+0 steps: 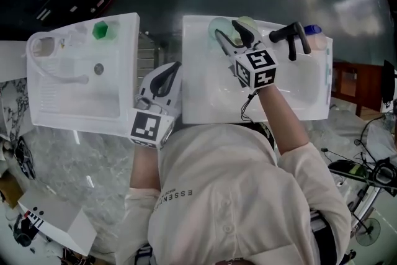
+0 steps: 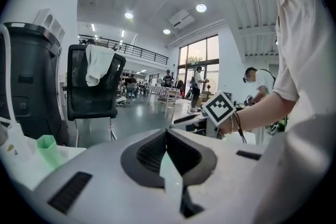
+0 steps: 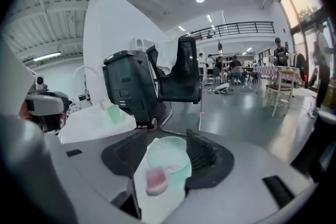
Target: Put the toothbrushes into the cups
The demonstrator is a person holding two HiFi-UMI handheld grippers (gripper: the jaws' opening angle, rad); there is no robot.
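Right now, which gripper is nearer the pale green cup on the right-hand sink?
Right. The right gripper, jaws open, flanks the pale green cup; the left gripper sits apart, at the left edge of the sink.

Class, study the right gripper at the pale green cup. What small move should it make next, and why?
Probably lift the right gripper back, clear of the pale green cup. Its jaws stand apart around the cup, pressing on nothing, and a blurred pink thing, likely a toothbrush head, sits loose at the cup's near rim. Retreat straight so the cup isn't knocked.
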